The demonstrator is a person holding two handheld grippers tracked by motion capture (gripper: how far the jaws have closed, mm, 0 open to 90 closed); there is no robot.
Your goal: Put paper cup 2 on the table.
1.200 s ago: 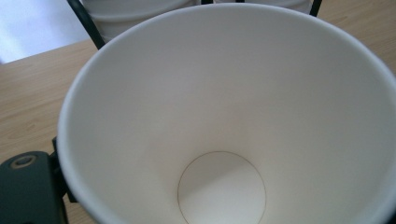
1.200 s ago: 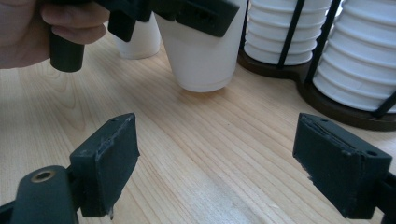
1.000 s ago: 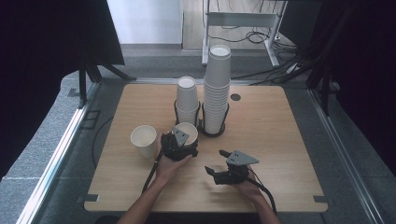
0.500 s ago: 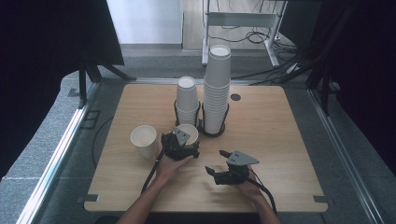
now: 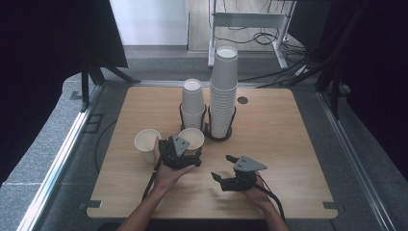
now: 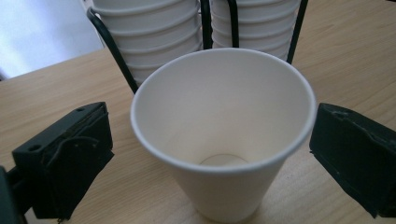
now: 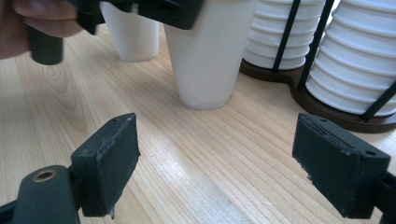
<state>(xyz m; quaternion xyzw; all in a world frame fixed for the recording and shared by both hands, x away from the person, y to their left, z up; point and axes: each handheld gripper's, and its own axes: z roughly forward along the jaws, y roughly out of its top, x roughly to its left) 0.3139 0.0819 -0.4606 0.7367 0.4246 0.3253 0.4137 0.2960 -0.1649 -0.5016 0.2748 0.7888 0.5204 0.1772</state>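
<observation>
The left gripper point(image 5: 185, 153) has just been opening its jaws, and they now stand wide apart on either side of a white paper cup point(image 6: 222, 135). The cup sits upright on the wooden table point(image 5: 288, 125) between them, with a gap at each pad, so nothing presses on it. From this gripper the cup lies straight ahead and slightly below, its long axis vertical and its mouth up. Just behind it, the two stacks of cups point(image 6: 196, 32) stand in their black wire holder. A second loose cup point(image 5: 146, 144) stands just off the gripper's left side.

The right gripper point(image 5: 230, 174) is also spread open and holds nothing. It rests low over bare wood, and the released cup point(image 7: 208, 56) stands ahead of it and to its left, well apart. The left hand point(image 5: 168, 171) is plainly nearer. The cup's base looks flat on the table, though the high view is too coarse to be sure.
</observation>
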